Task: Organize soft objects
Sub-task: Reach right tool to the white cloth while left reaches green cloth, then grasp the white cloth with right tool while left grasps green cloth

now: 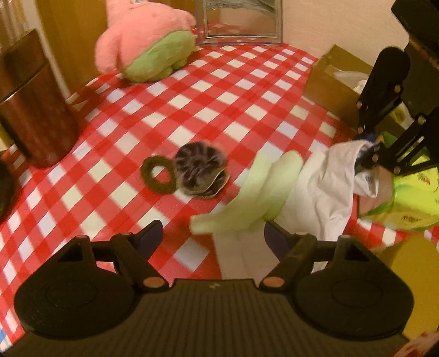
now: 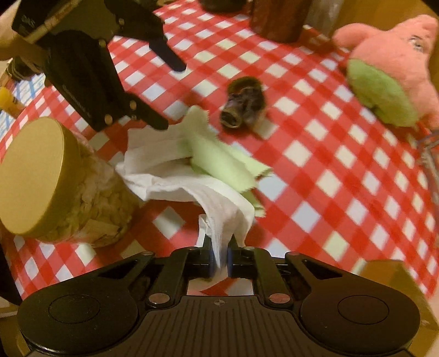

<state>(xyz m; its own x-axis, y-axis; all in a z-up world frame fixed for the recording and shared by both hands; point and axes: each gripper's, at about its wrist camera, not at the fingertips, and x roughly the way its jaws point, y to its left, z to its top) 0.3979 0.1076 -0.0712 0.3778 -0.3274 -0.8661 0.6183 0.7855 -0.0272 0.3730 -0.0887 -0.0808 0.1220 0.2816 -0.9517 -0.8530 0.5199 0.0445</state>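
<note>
From the left wrist camera, the left gripper [image 1: 214, 233] hangs above the red-and-white checked tablecloth [image 1: 233, 90] with its jaws spread wide and nothing between them. Just ahead of its right finger lies a pale green cloth [image 1: 255, 192], blurred, overlapping a white cloth [image 1: 323, 189] whose far corner is pinched by the right gripper [image 1: 367, 156] reaching in from the right edge. Near the middle of the table a dark ring-shaped hair tie [image 1: 158, 175] touches a dark furry scrunchie [image 1: 201, 170]. A pink and green plush toy [image 1: 145, 41] sits at the far side beside a clear container [image 1: 241, 24], and a brown cylindrical canister [image 1: 33, 101] stands at the left. A cardboard box [image 1: 332, 79] sits off the table's right edge. From the right wrist camera, the right gripper [image 2: 219, 258] has its jaws closed on a bunched corner of the white cloth [image 2: 170, 175], which drapes forward onto the table with the green cloth [image 2: 216, 153] lying across it. The left gripper [image 2: 167, 93] hovers open over the far end of these cloths; whether its lower finger touches the fabric is hard to say. A gold-lidded jar [image 2: 55, 181] stands to the left, the scrunchie [image 2: 244, 101] beyond, the plush toy [image 2: 384, 68] at the right.
</note>
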